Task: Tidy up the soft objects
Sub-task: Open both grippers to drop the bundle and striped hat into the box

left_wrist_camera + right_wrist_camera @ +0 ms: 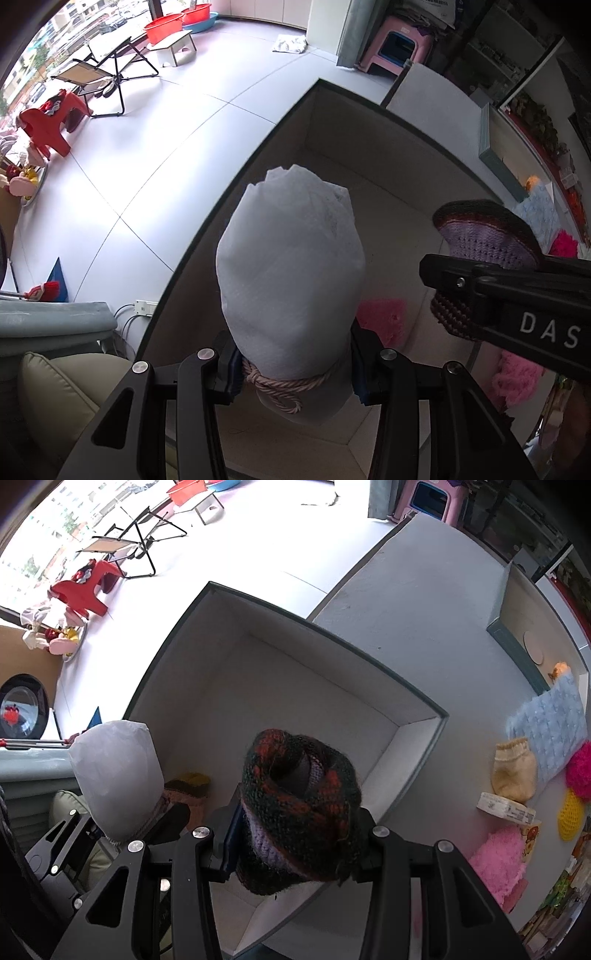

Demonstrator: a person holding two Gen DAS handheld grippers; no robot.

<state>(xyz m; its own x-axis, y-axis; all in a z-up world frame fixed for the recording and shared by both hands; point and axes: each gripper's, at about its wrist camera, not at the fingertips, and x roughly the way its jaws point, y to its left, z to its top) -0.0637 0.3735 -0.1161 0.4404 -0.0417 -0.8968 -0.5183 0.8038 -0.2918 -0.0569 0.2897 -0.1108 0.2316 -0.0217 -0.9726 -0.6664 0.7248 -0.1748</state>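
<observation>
White pouch (290, 273) clamped in left tool (295, 373); knitted roll (299, 805) in right tool (295, 843).

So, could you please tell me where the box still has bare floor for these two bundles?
The box floor is bare across its middle and far corner. The near left corner is crowded by a knitted piece. On the table, the right edge is cluttered.

A grey table (424, 635) carries an open box (406, 734) with dark rims and pale inner walls. Beside the box, on the tabletop, lie a blue quilted cloth (554, 727), a cream knitted pouch (513, 771), a magenta fluffy ball (581, 771), a yellow mesh item (570, 818), a pink fluffy piece (498, 864) and a small white packet (506, 808). A grey-green tray (517, 646) sits at the table's far edge.
</observation>
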